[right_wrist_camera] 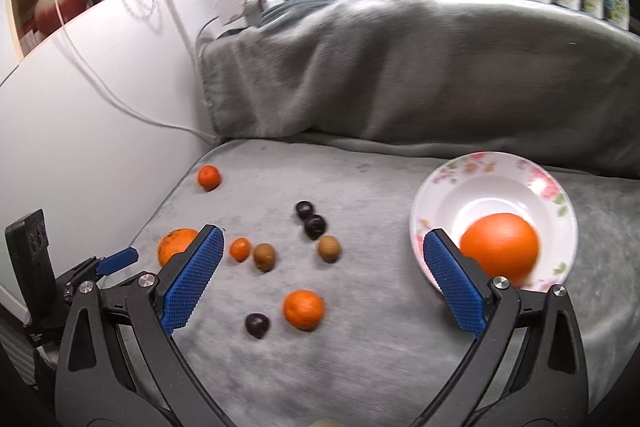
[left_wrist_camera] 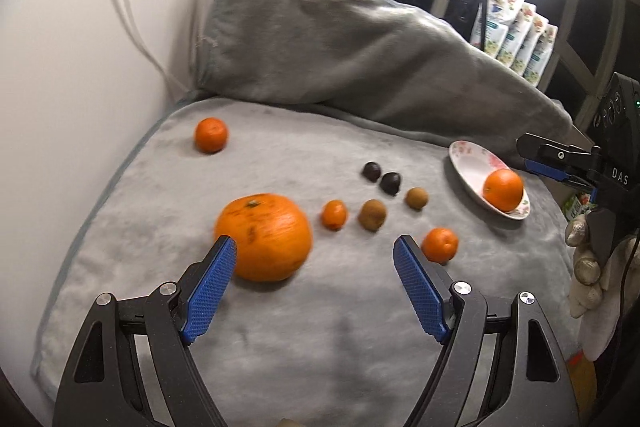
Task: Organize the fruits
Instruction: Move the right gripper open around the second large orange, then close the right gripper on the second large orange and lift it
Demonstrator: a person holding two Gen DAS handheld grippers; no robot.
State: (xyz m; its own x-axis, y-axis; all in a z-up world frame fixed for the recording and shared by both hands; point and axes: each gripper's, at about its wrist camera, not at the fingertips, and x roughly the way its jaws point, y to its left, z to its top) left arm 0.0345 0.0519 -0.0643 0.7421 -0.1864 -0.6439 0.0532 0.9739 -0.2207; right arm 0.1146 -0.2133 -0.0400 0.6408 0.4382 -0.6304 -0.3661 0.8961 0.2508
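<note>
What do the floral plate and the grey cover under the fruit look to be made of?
Floral plate: likely glazed ceramic or porcelain, going by its glossy white surface and printed pink flowers. Grey cover: soft plush fabric, probably fleece, matte with fuzzy nap and folds.

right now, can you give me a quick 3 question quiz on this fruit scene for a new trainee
1. True or false: the white floral-rimmed plate holds one orange fruit.
2. How many dark purple round fruits lie on the grey plush cloth in the right wrist view? A) one B) two C) three
3. Fill in: both the left gripper and the right gripper have their blue-padded jaws ____ and hold nothing.

Key:
1. True; only that one orange sits in the plate.
2. C; two touching near the middle, one nearer the camera.
3. Open.
</note>
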